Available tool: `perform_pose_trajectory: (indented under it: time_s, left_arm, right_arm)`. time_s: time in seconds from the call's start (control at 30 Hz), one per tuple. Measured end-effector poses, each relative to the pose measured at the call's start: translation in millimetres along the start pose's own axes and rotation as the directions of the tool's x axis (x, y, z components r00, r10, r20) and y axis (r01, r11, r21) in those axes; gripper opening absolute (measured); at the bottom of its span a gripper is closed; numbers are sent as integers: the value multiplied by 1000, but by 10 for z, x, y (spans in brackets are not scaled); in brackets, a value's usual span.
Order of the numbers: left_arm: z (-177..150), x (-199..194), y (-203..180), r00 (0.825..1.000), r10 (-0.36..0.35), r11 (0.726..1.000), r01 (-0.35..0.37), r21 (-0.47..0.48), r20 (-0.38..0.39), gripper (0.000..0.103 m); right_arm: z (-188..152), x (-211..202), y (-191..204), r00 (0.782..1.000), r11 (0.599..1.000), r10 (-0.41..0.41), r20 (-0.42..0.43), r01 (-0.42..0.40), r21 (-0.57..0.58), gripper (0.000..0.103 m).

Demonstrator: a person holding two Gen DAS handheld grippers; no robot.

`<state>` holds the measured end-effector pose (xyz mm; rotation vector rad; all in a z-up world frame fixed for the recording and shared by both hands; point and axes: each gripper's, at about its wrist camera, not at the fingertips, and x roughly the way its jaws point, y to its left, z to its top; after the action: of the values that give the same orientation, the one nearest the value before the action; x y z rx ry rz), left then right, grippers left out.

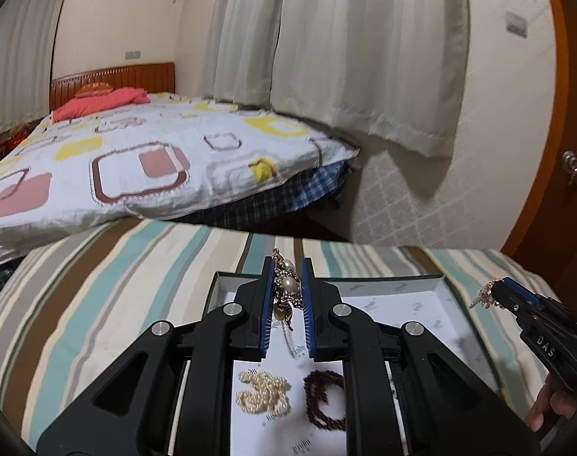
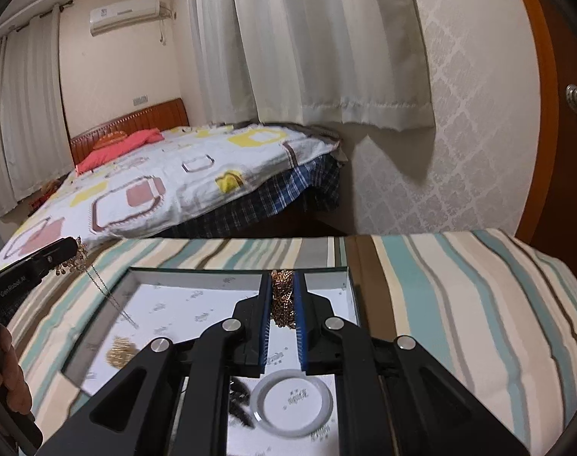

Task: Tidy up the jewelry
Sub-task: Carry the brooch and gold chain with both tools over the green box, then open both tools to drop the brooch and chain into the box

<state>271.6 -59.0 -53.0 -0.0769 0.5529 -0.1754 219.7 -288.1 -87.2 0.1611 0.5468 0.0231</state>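
The left gripper (image 1: 284,300), black with blue ribbed pads, has its jaws drawn in to a narrow gap and clamped on a pearl-and-gold-chain necklace (image 1: 287,285), lifted above the far part of a shallow white-lined cardboard box (image 1: 421,307) that sits on a striped teal, brown and cream cloth (image 1: 110,266). The hold looks meant to keep the piece clear of the items already laid in the box, so that it can be set down without tangling. Its long axis runs roughly up and down: the pearls sit between the pads, and in the right wrist view a thin chain trails from the gripper toward the box floor. The right gripper (image 2: 282,304), likewise nearly closed, pinches a bunch of fine gold chain (image 2: 282,298) over the right side of the same box; the bunch lies lengthwise along the fingers, pointing away from the camera. Whether the two grippers hold ends of one necklace or separate pieces I cannot tell. On the near floor of the box lie a coiled cream seed-bead strand (image 1: 263,397) to the left and a dark red bead loop (image 1: 324,399) just beside it, apart. The right wrist view also shows a pale round bangle (image 2: 291,402), a dark bead cluster (image 2: 241,402) touching its left edge, and a small gold heap (image 2: 119,353) further left.
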Motion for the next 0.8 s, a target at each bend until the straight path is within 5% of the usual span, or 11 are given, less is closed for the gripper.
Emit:
perform_pose_trajectory:
  time_s: [0.33, 0.8]
  left_arm:
    - [-205, 733, 83, 985, 52, 999, -52, 4, -166, 14]
    - [-386, 954, 189, 955, 55, 998, -62, -15, -293, 14]
  right_arm:
    - [-243, 616, -91, 988, 999, -34, -151, 34, -2, 12]
    - [-304, 812, -69, 965, 998, -55, -257, 54, -10, 13]
